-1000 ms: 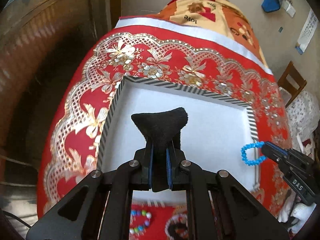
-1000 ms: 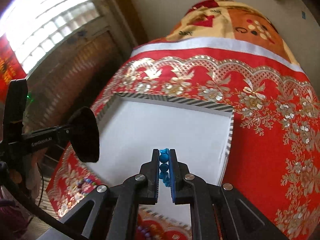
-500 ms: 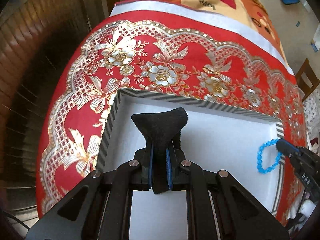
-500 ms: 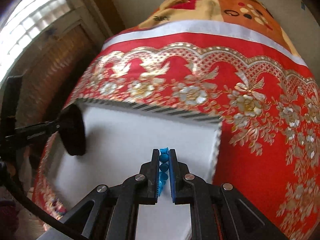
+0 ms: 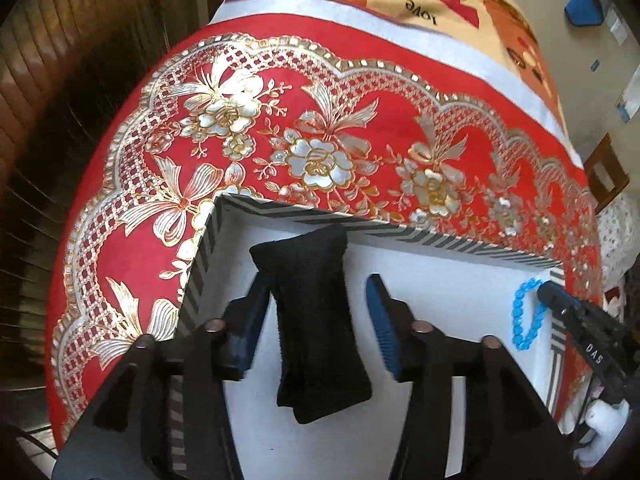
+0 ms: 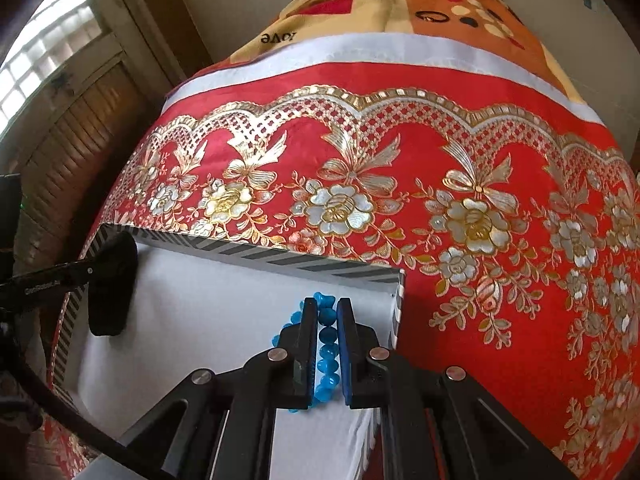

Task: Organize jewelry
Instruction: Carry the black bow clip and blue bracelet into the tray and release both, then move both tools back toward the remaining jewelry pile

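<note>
The blanket point(image 6: 360, 20) reads "love" (upside down, in both views). The right gripper point(image 5: 540, 296) bears white letters "DAS".

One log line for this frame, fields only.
left gripper: open, black cushion released in striped box | right gripper: shut on blue bead bracelet, over box

The left gripper point(image 5: 316, 320) is black, with matte angular arms, round silver screw heads at the joints and blue pads lining its fingers point(image 5: 380, 320). The right gripper point(image 6: 323, 344) is built alike: black arms, silver screws, blue-lined fingers. From the side its arm carries white lettering, apparently "DAS". A black cable trails behind the left claw's body, which bears faint grey lettering.
</note>
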The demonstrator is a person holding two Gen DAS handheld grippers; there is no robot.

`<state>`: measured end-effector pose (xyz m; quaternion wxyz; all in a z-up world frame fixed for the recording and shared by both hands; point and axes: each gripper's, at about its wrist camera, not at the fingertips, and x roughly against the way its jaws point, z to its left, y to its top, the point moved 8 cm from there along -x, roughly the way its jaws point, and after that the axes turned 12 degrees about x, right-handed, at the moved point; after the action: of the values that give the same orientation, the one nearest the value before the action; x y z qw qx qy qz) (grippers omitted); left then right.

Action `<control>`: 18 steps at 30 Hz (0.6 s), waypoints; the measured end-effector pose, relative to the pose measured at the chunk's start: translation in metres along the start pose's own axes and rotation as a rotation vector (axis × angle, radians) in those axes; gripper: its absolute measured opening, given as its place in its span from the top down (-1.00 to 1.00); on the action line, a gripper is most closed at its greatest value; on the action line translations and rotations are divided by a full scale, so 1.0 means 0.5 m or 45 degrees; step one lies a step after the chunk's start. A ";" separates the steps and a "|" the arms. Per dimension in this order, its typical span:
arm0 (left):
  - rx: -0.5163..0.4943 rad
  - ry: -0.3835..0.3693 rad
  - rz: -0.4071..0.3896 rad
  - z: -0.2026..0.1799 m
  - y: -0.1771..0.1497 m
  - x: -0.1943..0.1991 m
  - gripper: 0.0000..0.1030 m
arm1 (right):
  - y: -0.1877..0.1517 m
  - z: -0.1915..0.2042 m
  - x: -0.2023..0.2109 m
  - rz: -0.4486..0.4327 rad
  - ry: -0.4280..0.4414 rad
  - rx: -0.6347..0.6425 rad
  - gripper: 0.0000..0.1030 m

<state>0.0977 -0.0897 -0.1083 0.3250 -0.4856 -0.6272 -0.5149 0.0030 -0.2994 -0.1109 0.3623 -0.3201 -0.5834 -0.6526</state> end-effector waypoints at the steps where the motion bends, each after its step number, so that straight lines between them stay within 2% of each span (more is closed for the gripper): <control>1: 0.013 -0.009 -0.005 -0.001 -0.001 0.004 -0.10 | -0.001 0.001 0.002 -0.006 0.007 -0.011 0.64; 3: 0.018 -0.006 -0.019 0.000 -0.004 0.013 -0.11 | -0.003 0.005 0.011 -0.026 0.020 -0.024 0.39; 4: 0.012 0.000 -0.027 -0.001 -0.008 0.019 -0.11 | -0.003 0.011 0.017 -0.039 0.043 -0.024 0.34; 7: -0.010 0.009 -0.045 -0.008 -0.017 0.037 -0.11 | -0.007 0.024 0.031 -0.041 0.011 0.007 0.34; 10: -0.041 0.029 -0.075 -0.015 -0.033 0.061 -0.11 | -0.008 0.037 0.058 -0.080 0.037 -0.010 0.34; 18: -0.079 0.105 -0.152 -0.020 -0.099 0.140 -0.11 | -0.048 0.096 0.153 -0.142 0.026 0.031 0.34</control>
<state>0.0279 -0.0802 -0.0586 0.3041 -0.4355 -0.6250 -0.5720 -0.0584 -0.2581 -0.0541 0.3353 -0.2760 -0.6044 -0.6679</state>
